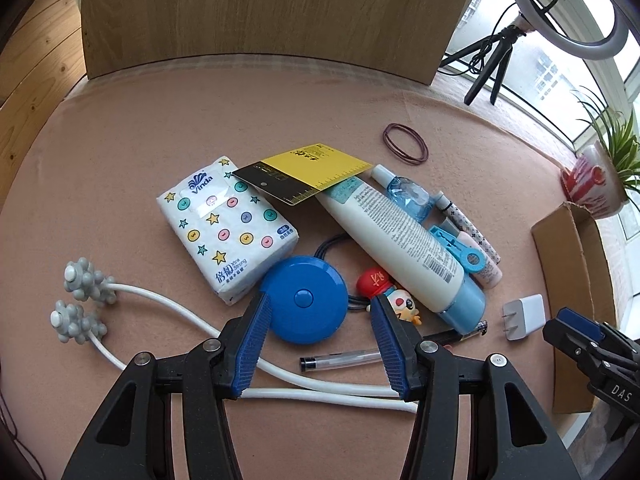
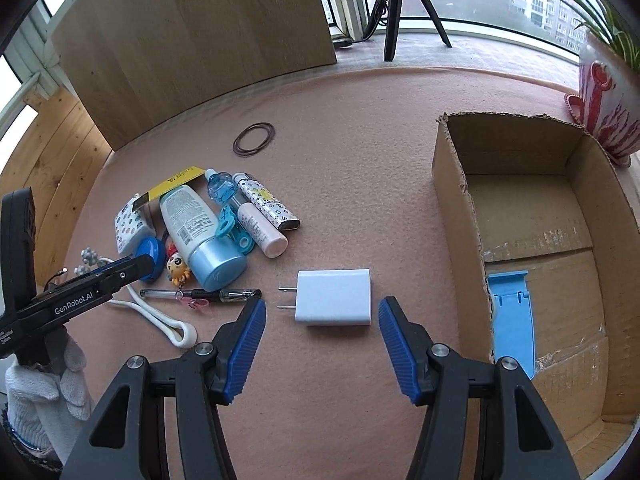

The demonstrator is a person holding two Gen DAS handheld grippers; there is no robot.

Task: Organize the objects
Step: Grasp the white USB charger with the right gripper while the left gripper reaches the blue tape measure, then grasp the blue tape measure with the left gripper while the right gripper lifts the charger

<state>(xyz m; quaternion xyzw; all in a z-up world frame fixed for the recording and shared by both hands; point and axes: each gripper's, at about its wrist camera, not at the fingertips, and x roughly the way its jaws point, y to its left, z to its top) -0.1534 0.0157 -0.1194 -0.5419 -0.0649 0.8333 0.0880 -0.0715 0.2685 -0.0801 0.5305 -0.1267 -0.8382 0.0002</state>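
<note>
A pink felt-covered table (image 2: 360, 128) carries everything, and the biggest thing on it is the open cardboard box (image 2: 452, 184) at 3 o'clock in the right wrist view, with a blue plastic piece (image 2: 514, 320) lying on its floor. At 9 o'clock sits a heap: a tissue pack (image 1: 228, 228), a white lotion tube (image 1: 404, 240) with a blue cap, a yellow ruler (image 1: 308, 172), and a round blue tape measure (image 1: 304, 300). The left gripper (image 1: 318, 306) is spread wide, holding nothing, its blue fingers either side of the tape measure as seen from its own camera; contact cannot be told. The right gripper (image 2: 322, 312) is likewise wide open and empty, flanking the white charger plug (image 2: 334, 298), clear of it.
</note>
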